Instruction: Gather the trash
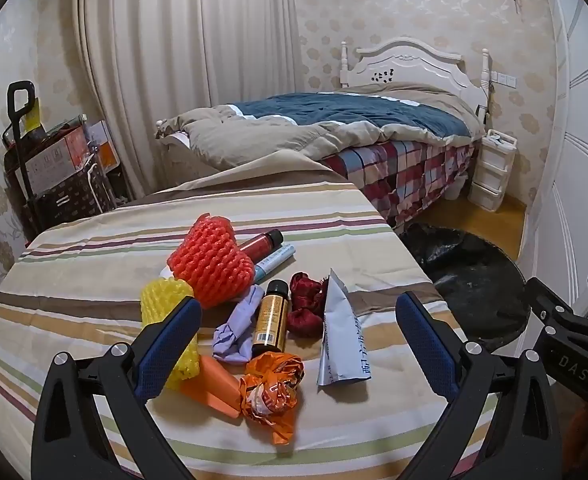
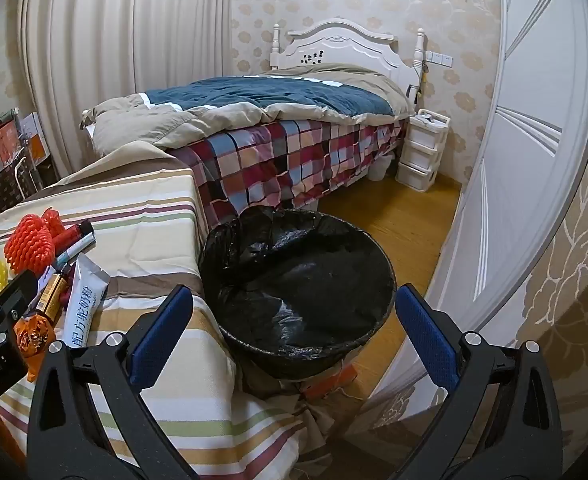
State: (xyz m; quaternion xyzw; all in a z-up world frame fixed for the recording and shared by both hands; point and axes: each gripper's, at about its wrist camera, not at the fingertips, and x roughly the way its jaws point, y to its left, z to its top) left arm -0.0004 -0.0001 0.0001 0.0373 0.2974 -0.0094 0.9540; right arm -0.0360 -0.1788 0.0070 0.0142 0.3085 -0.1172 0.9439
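A heap of trash lies on the striped cloth (image 1: 94, 280): a red foam net (image 1: 210, 268), a yellow foam net (image 1: 166, 304), a brown bottle (image 1: 270, 322), a crumpled orange wrapper (image 1: 274, 392), a lilac paper wad (image 1: 238, 328), dark red cloth (image 1: 305, 304) and a white pouch (image 1: 339, 344). My left gripper (image 1: 297, 352) hovers open just above the heap, nothing between its pads. My right gripper (image 2: 294, 336) stands open over the black-lined bin (image 2: 297, 280), empty. The bin sits right of the table.
A bed (image 2: 278, 132) with a blue and beige quilt stands behind the table. White drawers (image 2: 421, 152) sit beside the headboard. A white wardrobe door (image 2: 525, 160) lines the right side. Boxes and a trolley (image 1: 54, 168) stand at the far left. Wooden floor (image 2: 393, 220) shows beyond the bin.
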